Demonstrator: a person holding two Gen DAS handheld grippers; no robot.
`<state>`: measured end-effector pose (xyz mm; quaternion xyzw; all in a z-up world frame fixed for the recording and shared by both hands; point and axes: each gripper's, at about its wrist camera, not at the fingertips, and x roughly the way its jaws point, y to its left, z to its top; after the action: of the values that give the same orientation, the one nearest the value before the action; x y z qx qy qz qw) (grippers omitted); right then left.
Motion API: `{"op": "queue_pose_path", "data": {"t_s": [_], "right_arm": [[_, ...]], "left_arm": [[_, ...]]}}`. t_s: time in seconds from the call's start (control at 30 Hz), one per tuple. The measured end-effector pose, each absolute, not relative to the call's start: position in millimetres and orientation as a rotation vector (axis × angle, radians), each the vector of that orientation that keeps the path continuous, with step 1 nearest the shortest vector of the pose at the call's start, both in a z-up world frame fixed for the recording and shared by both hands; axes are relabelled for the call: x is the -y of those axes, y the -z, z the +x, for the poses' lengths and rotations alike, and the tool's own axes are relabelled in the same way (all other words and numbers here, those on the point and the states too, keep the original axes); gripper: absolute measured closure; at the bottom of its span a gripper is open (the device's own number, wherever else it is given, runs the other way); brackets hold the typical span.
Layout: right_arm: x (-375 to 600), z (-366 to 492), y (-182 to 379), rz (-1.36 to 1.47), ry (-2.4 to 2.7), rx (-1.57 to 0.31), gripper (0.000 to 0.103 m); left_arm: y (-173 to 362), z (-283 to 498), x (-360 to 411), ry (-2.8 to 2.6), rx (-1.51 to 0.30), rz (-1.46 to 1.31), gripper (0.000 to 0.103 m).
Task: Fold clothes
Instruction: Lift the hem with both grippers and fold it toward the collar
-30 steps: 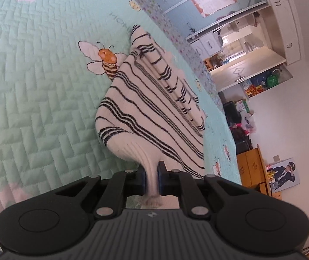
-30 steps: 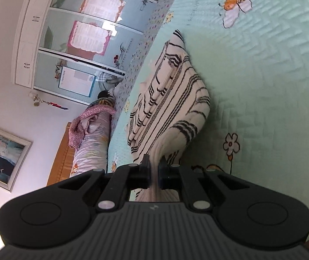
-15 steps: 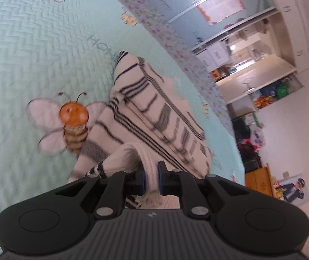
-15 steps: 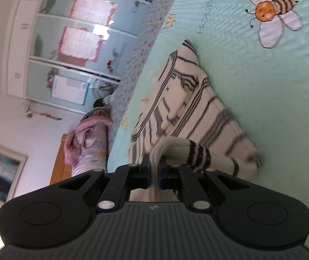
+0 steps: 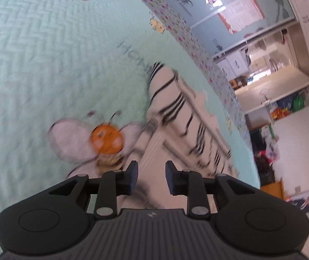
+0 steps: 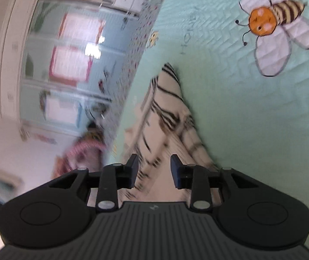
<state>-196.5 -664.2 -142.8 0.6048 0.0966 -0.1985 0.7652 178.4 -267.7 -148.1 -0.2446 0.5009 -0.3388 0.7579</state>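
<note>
A cream garment with black stripes (image 5: 182, 121) lies folded on the mint quilted bedspread (image 5: 46, 65). In the left wrist view it stretches away from my left gripper (image 5: 151, 178), which is open just above its near edge with nothing between the fingers. The right wrist view shows the same striped garment (image 6: 167, 117) running ahead of my right gripper (image 6: 154, 171), also open and holding nothing. Both views are blurred by motion.
Printed bees mark the bedspread (image 6: 263, 130), one beside the garment (image 5: 105, 138) and one to the right (image 6: 276, 26). A wardrobe with glass doors (image 6: 67, 65) stands past the bed's far edge. A pink bundle (image 6: 85, 153) lies at the bed's left end.
Both grippers have let go of the striped garment and opened. The lifted edge has been laid down onto the rest of the garment, which now lies flat.
</note>
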Motion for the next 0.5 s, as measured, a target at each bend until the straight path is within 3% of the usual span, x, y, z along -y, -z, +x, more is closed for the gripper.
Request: {"op": "queue_pose_path", "data": {"t_s": [0.13, 0.2, 0.27, 0.5], "right_arm": [[638.6, -203.4, 135.8, 1.148, 0.451, -0.325, 0.06], [623.3, -205.3, 131.9, 1.018, 0.489, -0.384, 0.05], [609.7, -210.5, 132.4, 0.936, 0.525, -0.426, 0.047], [593.4, -253.4, 168.1, 1.152, 0.525, -0.345, 0.04]], "left_arm": [[156.9, 154.0, 254.7, 0.736, -1.084, -0.438, 0.073], [159.7, 144.6, 254.0, 0.747, -1.087, -0.381, 0.071], [162.7, 133.1, 248.3, 0.746, -1.076, -0.347, 0.067], [181.1, 107.8, 222.2, 0.655, -1.143, -0.553, 0.063]]}}
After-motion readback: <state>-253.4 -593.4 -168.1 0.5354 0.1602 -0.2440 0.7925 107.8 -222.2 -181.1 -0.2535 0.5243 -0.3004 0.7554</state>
